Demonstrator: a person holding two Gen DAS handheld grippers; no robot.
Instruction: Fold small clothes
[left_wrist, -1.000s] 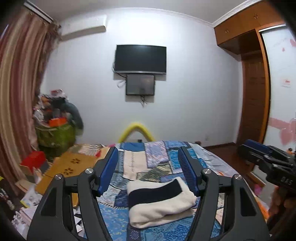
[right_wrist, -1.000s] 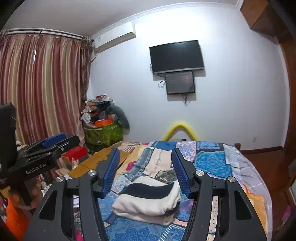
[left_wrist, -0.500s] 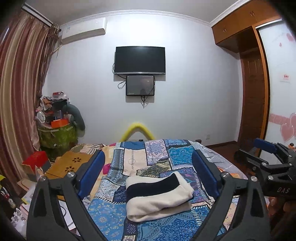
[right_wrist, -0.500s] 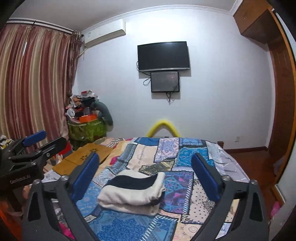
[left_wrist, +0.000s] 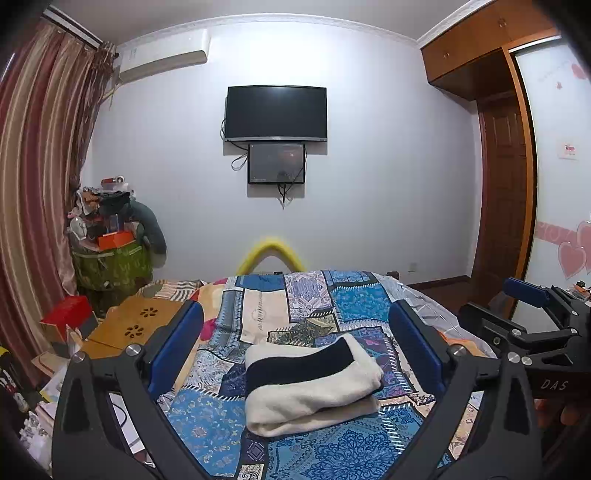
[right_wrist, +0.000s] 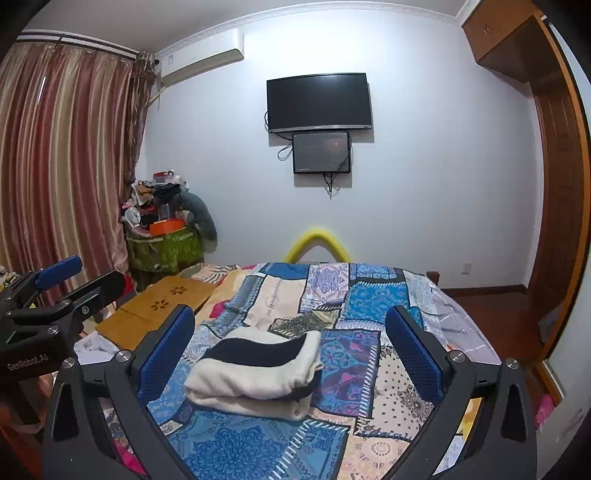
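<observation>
A folded cream garment with a dark navy band (left_wrist: 314, 384) lies on the patchwork bedspread (left_wrist: 306, 299). It also shows in the right wrist view (right_wrist: 255, 373), on the same bedspread (right_wrist: 332, 295). My left gripper (left_wrist: 295, 343) is open and empty, held above and short of the garment. My right gripper (right_wrist: 291, 339) is open and empty, likewise back from it. Each gripper shows in the other's view, the right one (left_wrist: 524, 317) at the right edge and the left one (right_wrist: 59, 284) at the left edge.
A wooden lap desk (right_wrist: 162, 306) lies at the bed's left side. A cluttered green bin (right_wrist: 162, 247) stands by the curtain (right_wrist: 62, 166). A yellow arch (right_wrist: 319, 245) stands behind the bed, a TV (right_wrist: 319, 101) hangs on the wall, and a wardrobe door (left_wrist: 502, 206) is at right.
Both grippers have opened wide and drawn back a little from the folded garment, which stays on the bed.
</observation>
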